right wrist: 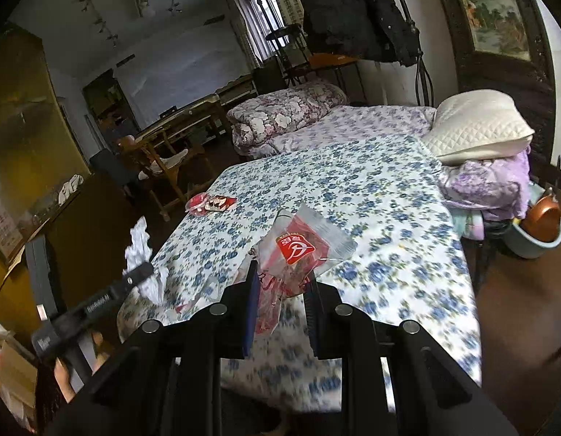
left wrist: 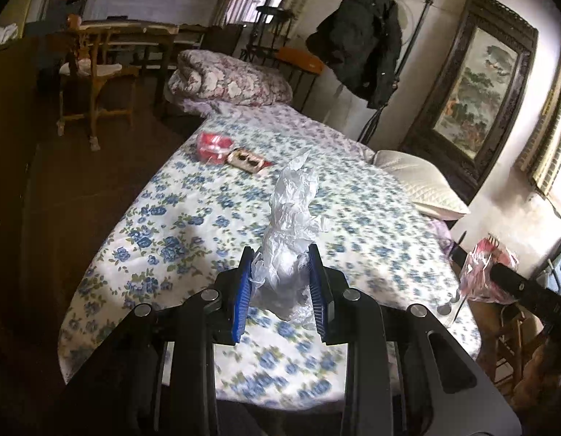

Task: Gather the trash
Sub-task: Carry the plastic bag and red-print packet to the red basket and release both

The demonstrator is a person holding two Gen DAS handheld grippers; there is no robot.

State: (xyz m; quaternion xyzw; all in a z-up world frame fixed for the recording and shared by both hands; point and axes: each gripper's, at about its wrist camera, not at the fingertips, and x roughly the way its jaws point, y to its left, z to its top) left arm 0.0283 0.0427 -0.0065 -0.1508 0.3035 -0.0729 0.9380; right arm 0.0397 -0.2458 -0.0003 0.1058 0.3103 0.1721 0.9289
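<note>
Between the blue pads of the left gripper (left wrist: 282, 254): crumpled white plastic (left wrist: 291, 218), pinched tight and sticking up ahead of the fingertips. Between the pads of the right gripper (right wrist: 282, 272): a clear wrapper with a red label (right wrist: 298, 243), likewise clamped. Farther ahead, on the flowered bedsheet (left wrist: 353, 218): two red snack packets (left wrist: 229, 152). Beyond, a folded quilt (left wrist: 226, 80); off right, a white pillow (left wrist: 422, 185).

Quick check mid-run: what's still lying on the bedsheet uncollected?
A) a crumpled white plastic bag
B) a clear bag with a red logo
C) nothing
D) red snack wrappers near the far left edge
D: the red snack wrappers lie on the floral sheet, while the white bag and clear red-logo bag sit between gripper fingers.
</note>
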